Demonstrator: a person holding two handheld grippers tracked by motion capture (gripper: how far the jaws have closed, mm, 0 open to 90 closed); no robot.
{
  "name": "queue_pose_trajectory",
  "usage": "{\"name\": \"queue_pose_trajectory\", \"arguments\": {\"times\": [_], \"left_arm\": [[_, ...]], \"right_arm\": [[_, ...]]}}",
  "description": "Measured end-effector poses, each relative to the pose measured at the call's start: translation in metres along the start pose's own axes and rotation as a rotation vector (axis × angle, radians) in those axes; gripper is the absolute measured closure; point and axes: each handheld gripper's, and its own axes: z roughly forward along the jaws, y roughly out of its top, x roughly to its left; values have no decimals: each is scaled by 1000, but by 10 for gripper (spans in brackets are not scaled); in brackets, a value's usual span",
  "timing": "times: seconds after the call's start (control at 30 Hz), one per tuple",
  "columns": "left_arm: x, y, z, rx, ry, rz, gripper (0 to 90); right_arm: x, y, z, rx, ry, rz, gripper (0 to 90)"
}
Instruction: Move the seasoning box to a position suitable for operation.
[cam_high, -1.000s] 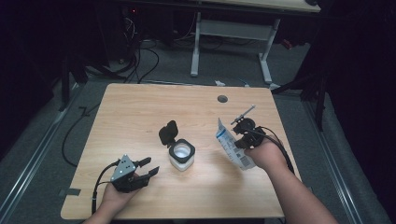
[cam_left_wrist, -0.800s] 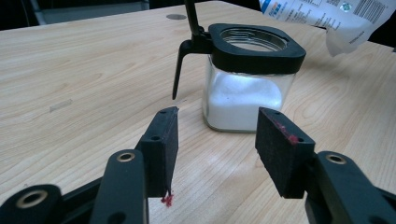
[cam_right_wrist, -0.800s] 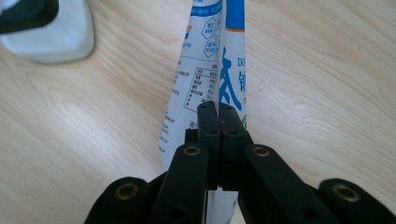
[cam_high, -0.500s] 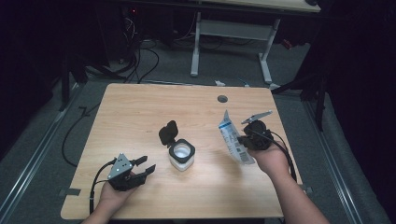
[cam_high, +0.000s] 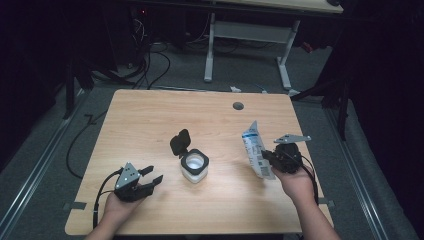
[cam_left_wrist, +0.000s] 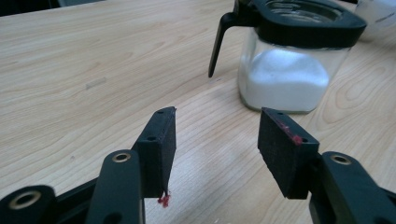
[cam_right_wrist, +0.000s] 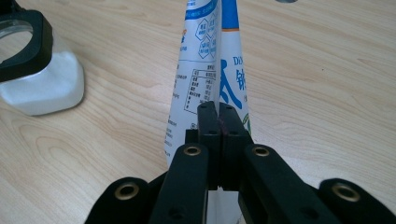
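Two sets of tongs are at work over the desk (cam_high: 150, 115), and the relation that matters is between the pouch and the open jar. The right tongs (cam_high: 267, 159) are clamped flat on the pouch (cam_high: 254, 150), a white and blue printed bag pinched on its lower part; in the right gripper view the jaws meet tight on its folded seam, with the pouch (cam_right_wrist: 205, 70) rising straight away from them. In the high view its long axis runs roughly from 5 o'clock at the grip to 11 o'clock at the free top, tilted a little toward the middle of the desk. The jar (cam_high: 194, 165) stands near the desk's centre, at about 9 o'clock from the right tongs and apart from the pouch, with its black flip lid (cam_high: 180, 142) swung up and back toward 11 o'clock, so the mouth is bare. White powder fills its lower half, as the left gripper view shows on the jar (cam_left_wrist: 285, 79). The left tongs (cam_high: 151, 181) rest low at the near left, jaws wide and empty, with the jar at about 2 o'clock from them. Judging by this, the right hand is the one to carry the pouch leftward over the mouth, and the left tongs are nearer for steadying the jar.
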Motion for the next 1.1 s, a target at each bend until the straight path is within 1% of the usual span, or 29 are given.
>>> {"name": "queue_pose_trajectory", "arguments": {"times": [0.1,0.2,0.3,0.37,0.43,0.53,0.63,0.67,0.73,0.8,0.9,1.03,1.1], "left_arm": [[0,0,-1,-6,8,4,469],[-2,-1,-1,-4,20,24,466],[-4,-1,-1,1,16,27,466],[-5,-1,-1,2,15,34,466],[-7,0,-1,-2,22,42,466],[-7,2,0,-12,22,27,466],[-10,4,0,-15,31,41,464],[-10,4,0,-14,33,48,464],[-10,3,0,-8,39,53,463],[-9,3,0,-7,41,45,463],[-9,4,0,-13,44,36,464],[-9,4,0,-8,50,37,464],[-8,4,0,-5,45,28,464]], "right_arm": [[-3,-7,-1,-38,6,14,900],[-6,-13,-2,-82,12,23,900],[-9,-19,-2,-127,27,47,900],[-11,-23,-2,-161,35,47,900],[-12,-27,-1,-185,41,58,900],[-14,-32,2,-216,43,65,900],[-16,-37,4,-262,42,65,900],[-15,-38,4,-272,42,69,900],[-15,-39,6,-293,34,64,900],[-15,-41,8,-310,25,54,900],[-14,-43,11,-329,24,50,900],[-12,-44,17,-350,31,44,900],[-11,-45,20,-359,34,39,900]]}}
